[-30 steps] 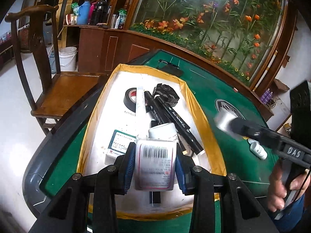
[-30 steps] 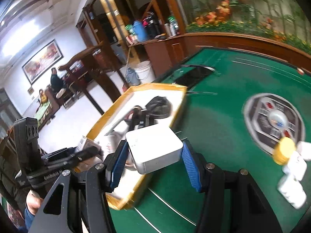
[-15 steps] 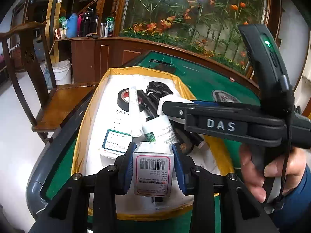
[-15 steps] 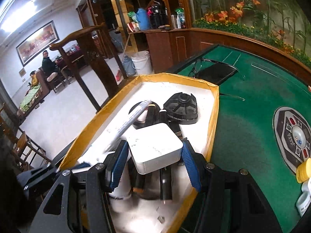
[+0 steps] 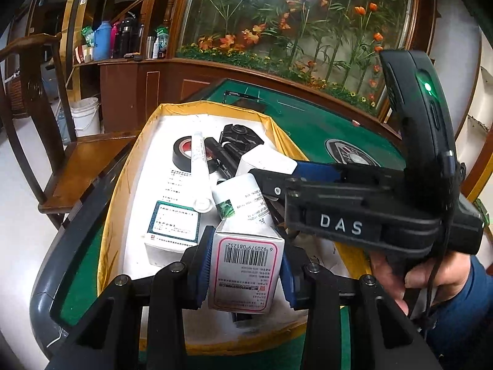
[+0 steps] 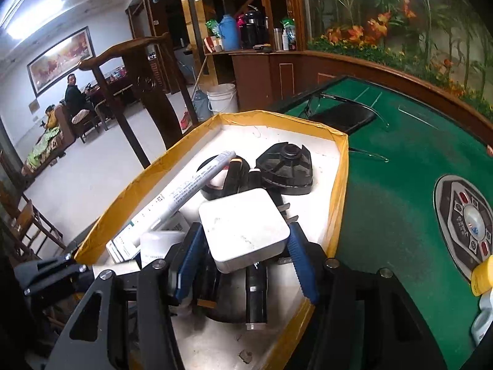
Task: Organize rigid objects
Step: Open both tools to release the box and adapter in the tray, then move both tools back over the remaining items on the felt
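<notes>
A: Count, near to far, left wrist view. One left tool [image 5: 245,262], blue pads clamped on one white cardboard box with a pink-bordered barcode label [image 5: 246,273], held over the near end of the yellow-rimmed white tray [image 5: 111,215] on the green felt bench [image 5: 311,123].

B: Behind it in the tray?

A: One white box with a green-framed label [image 5: 172,226], one white plastic bottle with printed text [image 5: 243,199] lying on its side, one long white tube with a round cap [image 5: 199,169] lying over one roll of black tape [image 5: 185,155], one black ribbed round part [image 5: 242,134] farthest. Black marker pens in between; count unclear, they overlap.

B: Right wrist view?

A: One right tool [image 6: 243,245], closed on one white rounded square block [image 6: 243,228], held above the tray contents. The pads sit at the block's two sides. Two metal prongs show at its far edge.

B: What differs between views?

A: Left view alone shows the right tool from the side, lettered DAS, a green light lit on its upright part, and the person's hand [image 5: 409,273] with a blue sleeve gripping the handle. Right view alone shows one yellow-capped bottle [image 6: 483,273] and small white containers at the right edge of the bench, a grey round control panel [image 6: 465,225] set in the felt, and two people seated in the far room. One white bucket [image 6: 222,97] on the floor appears in both.
</notes>
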